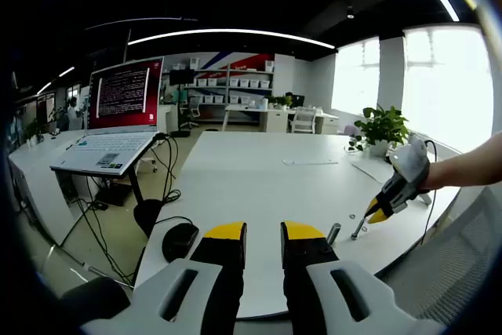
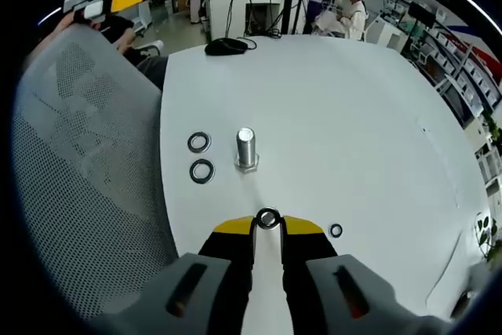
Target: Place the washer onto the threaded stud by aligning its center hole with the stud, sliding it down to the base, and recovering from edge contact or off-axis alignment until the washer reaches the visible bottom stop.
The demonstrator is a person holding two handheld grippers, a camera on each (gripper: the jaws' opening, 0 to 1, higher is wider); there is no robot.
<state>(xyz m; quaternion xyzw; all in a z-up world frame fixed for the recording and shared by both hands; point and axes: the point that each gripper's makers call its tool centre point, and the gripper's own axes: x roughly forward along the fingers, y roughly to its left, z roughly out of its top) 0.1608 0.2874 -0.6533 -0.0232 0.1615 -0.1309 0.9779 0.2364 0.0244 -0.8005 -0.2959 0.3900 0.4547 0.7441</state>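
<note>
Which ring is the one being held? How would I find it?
Find the white table and the shiny upright stud standing on it. Come back towards the yellow tips of the right tool. The held washer is pinched there, up off the table, while the other three rings lie flat.

On the white table (image 2: 353, 115), the upright steel threaded stud (image 2: 246, 149) stands just right of two loose ring washers (image 2: 199, 143), one nearer (image 2: 201, 171). Nearer still, a washer (image 2: 268, 218) sits at the right gripper's (image 2: 268, 227) jaw tips; a smaller washer (image 2: 336, 231) lies to its right.
</note>
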